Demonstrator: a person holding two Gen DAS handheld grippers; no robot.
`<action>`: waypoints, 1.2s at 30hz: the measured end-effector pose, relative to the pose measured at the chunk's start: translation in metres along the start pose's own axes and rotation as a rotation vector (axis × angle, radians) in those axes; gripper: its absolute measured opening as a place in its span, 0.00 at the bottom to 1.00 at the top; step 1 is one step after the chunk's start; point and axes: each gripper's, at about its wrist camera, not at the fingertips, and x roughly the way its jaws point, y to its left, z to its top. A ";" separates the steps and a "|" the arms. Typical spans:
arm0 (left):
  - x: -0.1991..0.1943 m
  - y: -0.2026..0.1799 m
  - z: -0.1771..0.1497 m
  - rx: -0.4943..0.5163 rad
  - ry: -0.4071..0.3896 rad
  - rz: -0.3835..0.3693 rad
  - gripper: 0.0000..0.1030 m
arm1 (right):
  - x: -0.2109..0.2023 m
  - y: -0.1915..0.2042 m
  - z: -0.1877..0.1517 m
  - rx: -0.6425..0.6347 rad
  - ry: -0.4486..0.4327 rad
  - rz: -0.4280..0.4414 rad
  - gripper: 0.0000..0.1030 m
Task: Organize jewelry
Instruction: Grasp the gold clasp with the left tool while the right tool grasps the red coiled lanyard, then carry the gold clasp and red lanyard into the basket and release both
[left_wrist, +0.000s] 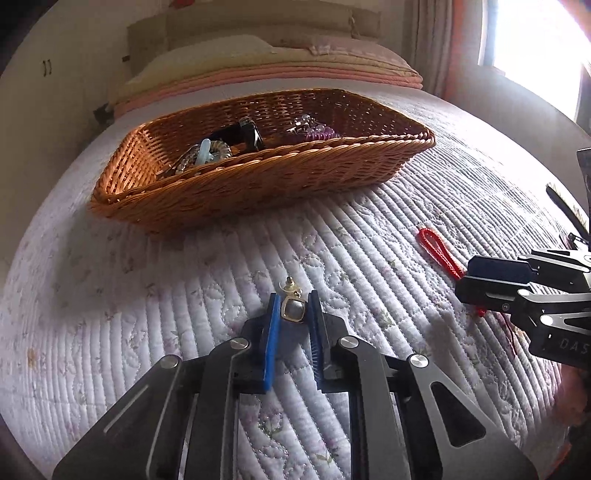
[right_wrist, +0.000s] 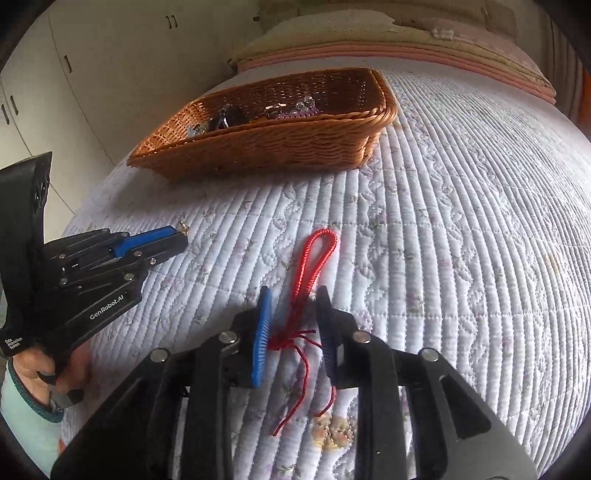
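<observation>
A gold earring with a pale stone (left_wrist: 293, 308) lies on the quilted bedspread between the blue pads of my left gripper (left_wrist: 294, 300). The pads sit close on both sides of it, touching or nearly so. My right gripper (right_wrist: 293, 295) is open around a red braided cord bracelet (right_wrist: 314, 258) that lies on the quilt; its knot and loose ends are between the fingers. The cord also shows in the left wrist view (left_wrist: 437, 251). A wicker basket (left_wrist: 280, 177) further back holds several pieces of jewelry; it also shows in the right wrist view (right_wrist: 288, 144).
The quilted bedspread (left_wrist: 147, 295) covers the bed. Folded pink and cream blankets (left_wrist: 277, 70) are stacked behind the basket. White cupboards (right_wrist: 74, 92) stand on the left, a bright window (left_wrist: 535, 44) on the right.
</observation>
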 end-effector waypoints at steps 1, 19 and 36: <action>0.000 0.001 0.000 -0.005 -0.002 -0.005 0.13 | -0.001 0.000 0.000 0.002 -0.006 -0.006 0.39; -0.014 0.006 -0.006 -0.023 -0.061 -0.058 0.12 | 0.019 0.021 0.004 -0.077 0.011 -0.157 0.06; -0.075 0.018 0.010 -0.049 -0.229 -0.132 0.12 | -0.045 0.020 0.018 -0.022 -0.125 0.033 0.03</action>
